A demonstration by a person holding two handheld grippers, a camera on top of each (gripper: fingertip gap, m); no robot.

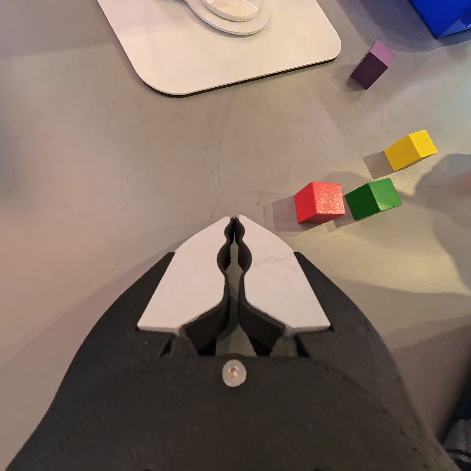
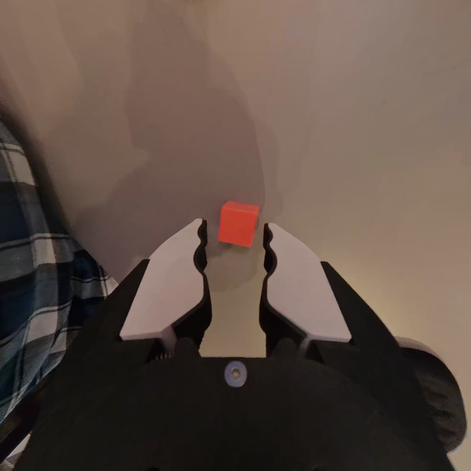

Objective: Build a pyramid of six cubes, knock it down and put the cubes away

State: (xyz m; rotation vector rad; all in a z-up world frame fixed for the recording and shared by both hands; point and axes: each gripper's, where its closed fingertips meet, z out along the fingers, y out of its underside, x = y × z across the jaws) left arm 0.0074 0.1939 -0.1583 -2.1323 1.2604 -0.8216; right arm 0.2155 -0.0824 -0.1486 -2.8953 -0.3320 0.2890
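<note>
Orange cube (image 2: 238,224) sits between open right tongs (image 2: 235,224), untouched.

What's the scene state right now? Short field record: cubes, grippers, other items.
cubes on table, left wrist view: red cube, green cube, yellow cube, purple cube
pyramid: none standing
left gripper: shut, nothing held
right gripper: open, orange cube between the fingertips, gaps both sides
other: white board, blue box, plaid sleeve

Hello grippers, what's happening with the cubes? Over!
Left gripper shut, empty. Right gripper open, jaws either side of orange cube, not touching. Red cube, green cube loose. Path clear.
</note>
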